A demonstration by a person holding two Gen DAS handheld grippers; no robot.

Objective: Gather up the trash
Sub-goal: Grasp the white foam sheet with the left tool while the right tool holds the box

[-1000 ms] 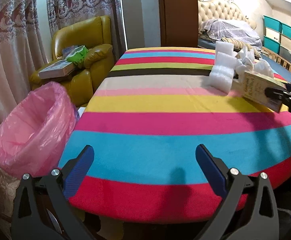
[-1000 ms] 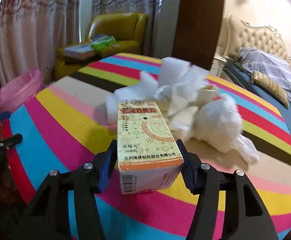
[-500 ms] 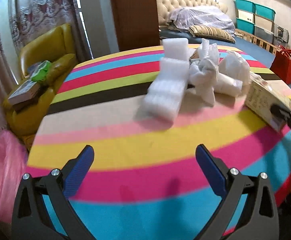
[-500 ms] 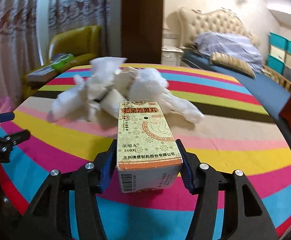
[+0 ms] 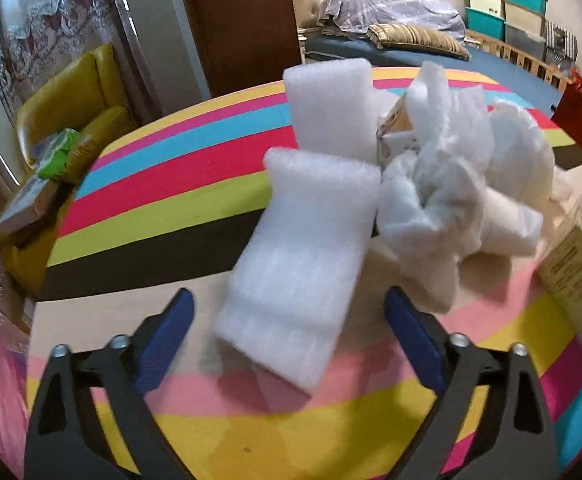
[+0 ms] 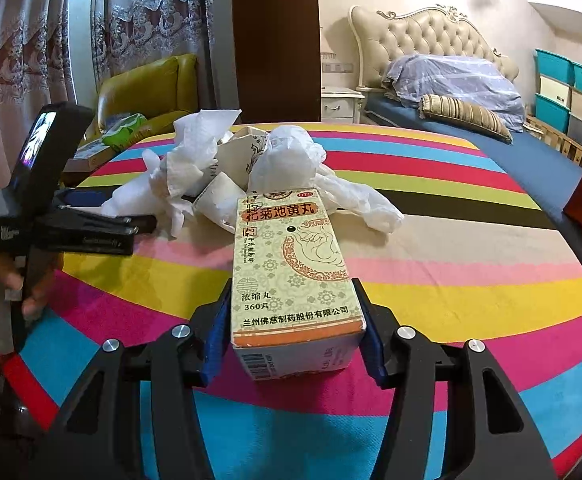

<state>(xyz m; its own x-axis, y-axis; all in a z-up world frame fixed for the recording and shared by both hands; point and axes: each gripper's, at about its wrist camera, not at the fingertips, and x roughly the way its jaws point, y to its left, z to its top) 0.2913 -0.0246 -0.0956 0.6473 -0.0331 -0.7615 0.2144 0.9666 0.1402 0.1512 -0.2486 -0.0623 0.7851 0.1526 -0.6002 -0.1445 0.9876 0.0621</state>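
On striped counter (image 5: 179, 216): foam strip (image 5: 303, 264) dead ahead of left gripper (image 5: 287, 332), long axis running away from it, jaws closing, foam not yet pinched. Right gripper (image 6: 293, 334) clamps medicine box (image 6: 291, 276).

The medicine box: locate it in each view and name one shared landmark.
Left wrist view: medicine box at the right edge, cut off.
Right wrist view: centre, gripped in the right claw.
Shared landmark: yellow armchair, upper left in both.
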